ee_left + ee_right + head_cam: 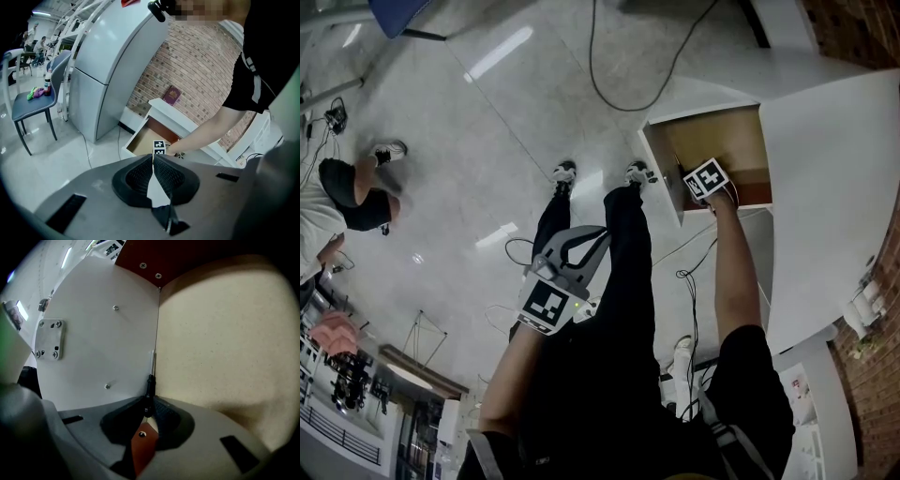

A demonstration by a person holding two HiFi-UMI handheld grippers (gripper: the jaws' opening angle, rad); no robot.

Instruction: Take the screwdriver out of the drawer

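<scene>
Right gripper (pixel 149 408) down in drawer (pixel 225 333), jaws clamped on screwdriver (pixel 151 380) handle. Best lifted straight up, clear of the side wall (pixel 103 338). Left gripper (pixel 153 164) idle, jaws together, nothing held.

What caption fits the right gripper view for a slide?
Right gripper shut on the screwdriver inside the drawer, shaft pointing along its inner corner.

Open drawer (pixel 712 141), screwdriver (pixel 151 380) inside
</scene>
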